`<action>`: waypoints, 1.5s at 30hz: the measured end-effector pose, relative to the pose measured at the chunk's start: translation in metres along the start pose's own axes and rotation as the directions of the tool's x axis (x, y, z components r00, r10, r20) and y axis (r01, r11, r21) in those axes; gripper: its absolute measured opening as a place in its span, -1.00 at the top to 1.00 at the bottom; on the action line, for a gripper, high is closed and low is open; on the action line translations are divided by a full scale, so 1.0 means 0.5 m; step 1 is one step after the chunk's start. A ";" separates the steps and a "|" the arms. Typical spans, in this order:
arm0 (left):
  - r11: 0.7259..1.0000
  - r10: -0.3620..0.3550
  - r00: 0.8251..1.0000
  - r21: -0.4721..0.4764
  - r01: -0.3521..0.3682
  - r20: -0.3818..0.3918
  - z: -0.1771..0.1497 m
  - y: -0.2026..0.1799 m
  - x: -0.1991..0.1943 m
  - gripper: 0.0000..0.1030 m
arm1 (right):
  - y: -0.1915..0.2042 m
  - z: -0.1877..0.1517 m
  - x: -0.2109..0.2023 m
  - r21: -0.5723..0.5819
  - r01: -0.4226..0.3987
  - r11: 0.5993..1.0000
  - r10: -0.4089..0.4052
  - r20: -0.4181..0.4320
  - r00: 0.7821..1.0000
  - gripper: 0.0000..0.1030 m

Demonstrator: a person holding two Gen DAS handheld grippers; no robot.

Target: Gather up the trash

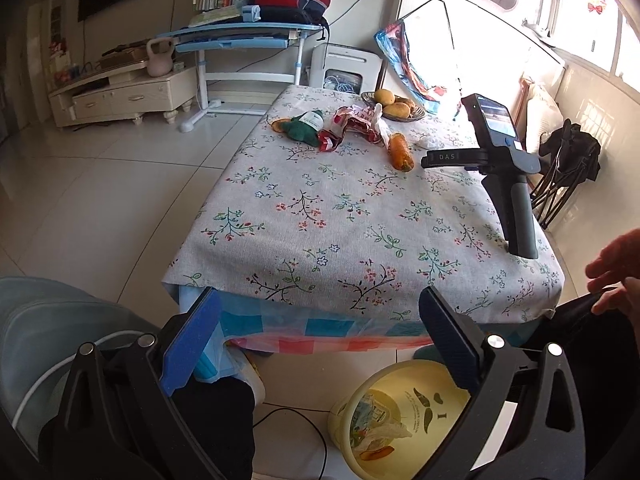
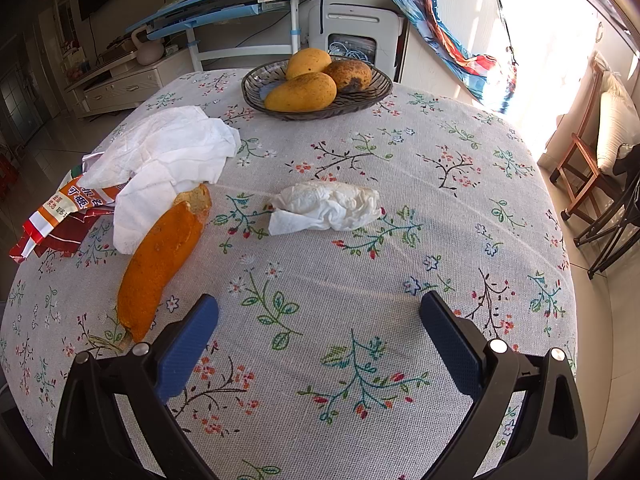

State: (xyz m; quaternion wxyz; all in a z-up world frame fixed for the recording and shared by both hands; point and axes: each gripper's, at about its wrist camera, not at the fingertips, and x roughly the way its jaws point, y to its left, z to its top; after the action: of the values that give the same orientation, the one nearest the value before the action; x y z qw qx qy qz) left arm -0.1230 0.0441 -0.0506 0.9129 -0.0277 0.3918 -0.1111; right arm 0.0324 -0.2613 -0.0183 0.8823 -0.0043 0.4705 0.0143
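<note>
I count on the table [image 2: 460,216]: two tissues, one crumpled tissue [image 2: 326,206] at the centre and one spread tissue [image 2: 168,152] to its left; one orange peel [image 2: 164,256], long and curled, touching the spread tissue; one red snack wrapper [image 2: 60,216], torn open; one glass bowl [image 2: 256,88] holding three mangoes [image 2: 302,92]. One yellow bin [image 1: 404,412] stands on the floor, trash inside. My left gripper [image 1: 320,340] has its fingers wide apart, empty, above the bin. My right gripper [image 2: 320,344] likewise gapes empty over the table.
</note>
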 end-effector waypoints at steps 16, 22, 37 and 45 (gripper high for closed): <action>0.999 -0.024 0.998 0.043 0.022 0.052 0.166 -0.023 0.058 -0.86 | 0.000 0.000 0.001 0.000 0.000 1.000 0.000 0.000 1.000 -0.87; 0.998 0.058 0.996 -0.021 -0.056 0.073 0.277 0.016 0.139 -0.86 | 0.000 0.001 0.002 0.000 0.000 1.000 0.000 0.000 1.000 -0.87; 0.983 0.143 0.989 -0.111 -0.146 -0.037 0.436 0.088 0.427 -0.86 | -0.002 -0.003 -0.001 -0.019 -0.029 0.999 0.029 -0.038 0.999 -0.87; 0.998 0.055 0.994 -0.036 -0.058 -0.098 0.448 0.050 0.531 -0.86 | -0.046 0.008 -0.033 0.100 -0.123 0.987 0.127 -0.034 0.991 -0.86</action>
State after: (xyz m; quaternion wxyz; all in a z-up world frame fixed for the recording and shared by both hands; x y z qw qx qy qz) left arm 0.2203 0.0006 -0.0875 0.8948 -0.0290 0.4385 -0.0787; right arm 0.0273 -0.2848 -0.0022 0.8692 0.0683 0.4876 0.0463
